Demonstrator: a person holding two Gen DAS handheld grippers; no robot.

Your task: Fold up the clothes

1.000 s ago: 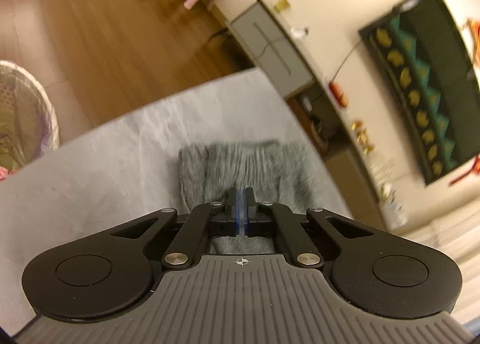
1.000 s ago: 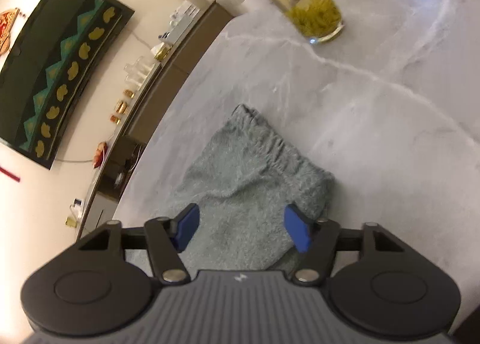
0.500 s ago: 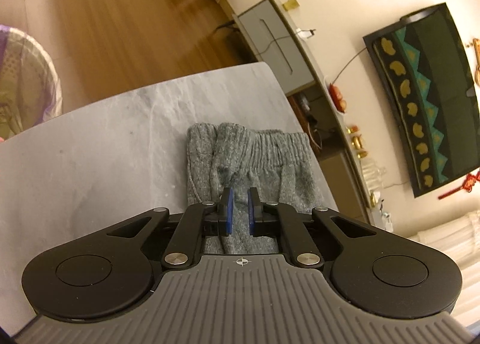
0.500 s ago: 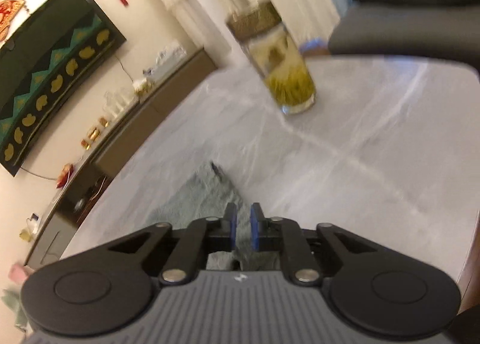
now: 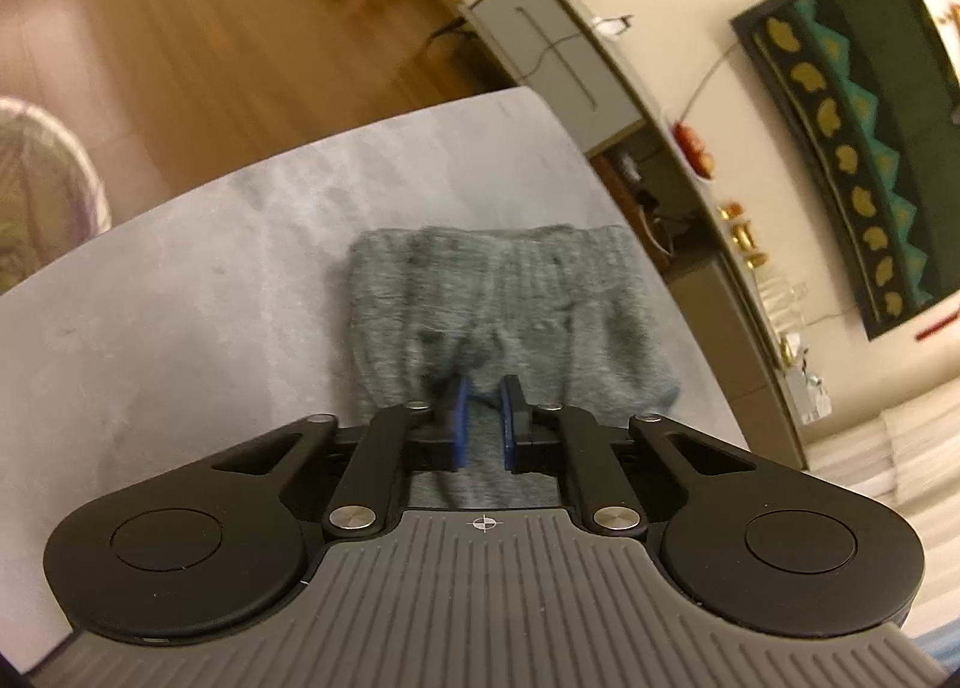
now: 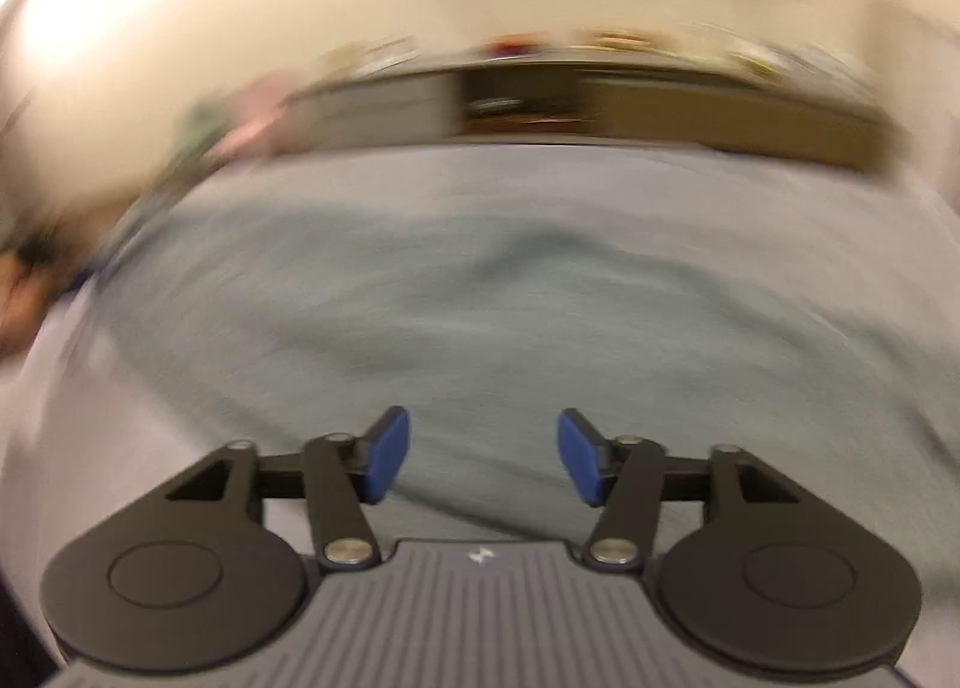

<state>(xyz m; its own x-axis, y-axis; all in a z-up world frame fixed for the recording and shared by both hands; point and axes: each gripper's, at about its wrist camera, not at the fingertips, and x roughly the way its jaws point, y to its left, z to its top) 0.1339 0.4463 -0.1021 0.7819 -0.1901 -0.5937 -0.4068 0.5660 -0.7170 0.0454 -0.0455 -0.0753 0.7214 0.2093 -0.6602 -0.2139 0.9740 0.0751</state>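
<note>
A grey knitted garment [image 5: 540, 298] with a ribbed waistband lies folded on the grey marble table [image 5: 210, 298]. My left gripper [image 5: 484, 418] sits on its near part. Its jaws are closing, a narrow strip of fabric stands between the blue pads [image 5: 459, 424], and wrinkles gather toward them. In the blurred right wrist view the same garment [image 6: 480, 298] spreads wide under my right gripper [image 6: 484, 457]. That gripper's jaws are opening and stand wide, with cloth beneath them but nothing pinched.
The table's far rounded edge runs just beyond the garment. A woven basket [image 5: 42, 190] stands on the wooden floor at the left. A low cabinet [image 5: 552, 58] with small ornaments and a dark wall screen [image 5: 852, 118] line the wall behind.
The right gripper shut, reopened wide, and swung round, rolling, from facing the glass jar to facing the cabinet wall. The left jaws went from fully shut to slightly parted over the cloth.
</note>
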